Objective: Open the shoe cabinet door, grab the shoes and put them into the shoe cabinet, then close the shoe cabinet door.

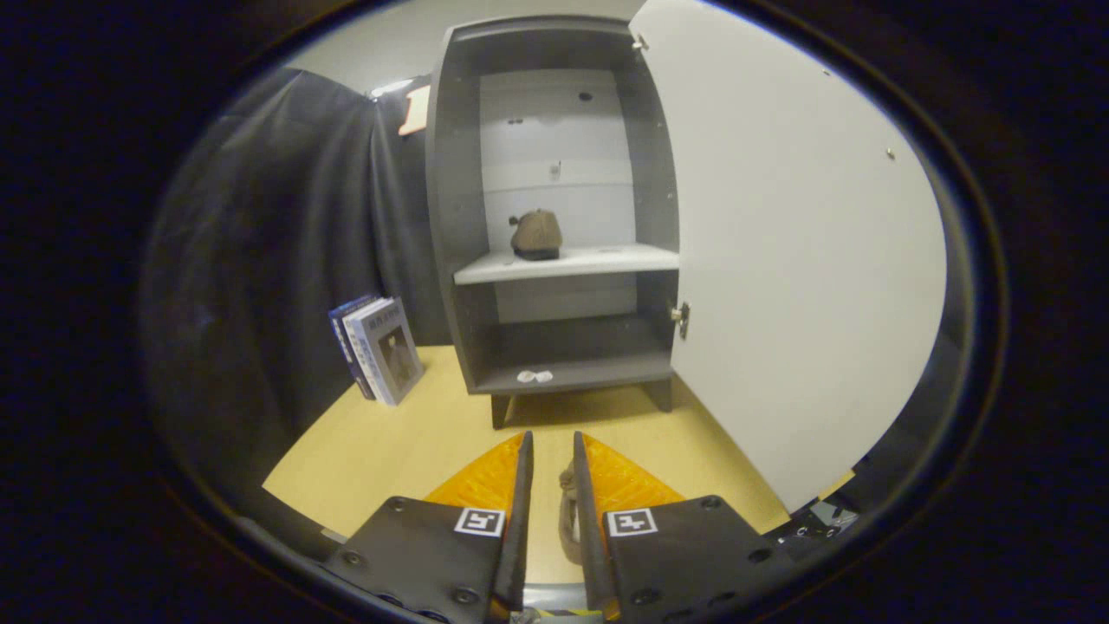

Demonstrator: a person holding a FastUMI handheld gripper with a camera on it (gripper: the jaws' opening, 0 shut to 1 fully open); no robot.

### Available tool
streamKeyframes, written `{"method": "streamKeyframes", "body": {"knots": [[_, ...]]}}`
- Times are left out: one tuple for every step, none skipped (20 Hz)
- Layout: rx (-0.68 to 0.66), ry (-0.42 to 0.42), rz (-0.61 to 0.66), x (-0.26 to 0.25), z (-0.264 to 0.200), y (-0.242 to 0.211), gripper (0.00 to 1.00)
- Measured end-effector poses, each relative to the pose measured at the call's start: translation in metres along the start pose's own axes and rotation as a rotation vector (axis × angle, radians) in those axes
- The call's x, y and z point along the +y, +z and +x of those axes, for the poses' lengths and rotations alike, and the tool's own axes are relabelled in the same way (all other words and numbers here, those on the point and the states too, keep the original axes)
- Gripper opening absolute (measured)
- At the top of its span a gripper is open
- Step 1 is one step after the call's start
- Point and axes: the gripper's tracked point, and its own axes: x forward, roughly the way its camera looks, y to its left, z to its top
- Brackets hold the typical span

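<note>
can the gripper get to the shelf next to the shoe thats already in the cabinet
Probably yes: the door is swung wide and the shelf is bare right of the shoe; the gripper faces it.

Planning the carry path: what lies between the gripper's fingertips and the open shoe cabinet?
In the gripper view, only bare tabletop lies between the gripper and the shoe cabinet. The books stand off to the side; the door swings clear.
</note>
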Motion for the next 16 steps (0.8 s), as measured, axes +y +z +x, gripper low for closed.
{"method": "streamKeyframes", "body": {"knots": [[0.018,-0.001,-0.001,0.003,0.012,-0.015,0.29],[0.041,-0.006,-0.005,0.004,0.024,-0.033,0.29],[0.07,-0.01,-0.008,0.005,0.036,-0.051,0.29],[0.098,-0.018,-0.013,0.006,0.047,-0.069,0.29],[0.125,-0.025,-0.016,0.003,0.056,-0.085,0.29],[0.143,-0.034,-0.014,0.002,0.067,-0.098,0.29],[0.16,-0.04,-0.012,-0.001,0.074,-0.11,0.29],[0.18,-0.053,-0.017,-0.004,0.08,-0.123,0.29],[0.201,-0.066,-0.022,-0.009,0.085,-0.134,0.29],[0.221,-0.076,-0.027,-0.012,0.092,-0.143,0.29],[0.239,-0.088,-0.037,-0.015,0.098,-0.15,0.29],[0.259,-0.09,-0.044,-0.016,0.103,-0.157,0.29],[0.279,-0.094,-0.052,-0.017,0.108,-0.163,0.29],[0.298,-0.098,-0.062,-0.018,0.112,-0.168,0.29],[0.316,-0.101,-0.077,-0.019,0.115,-0.171,0.29],[0.329,-0.104,-0.093,-0.019,0.117,-0.172,0.29]]}}
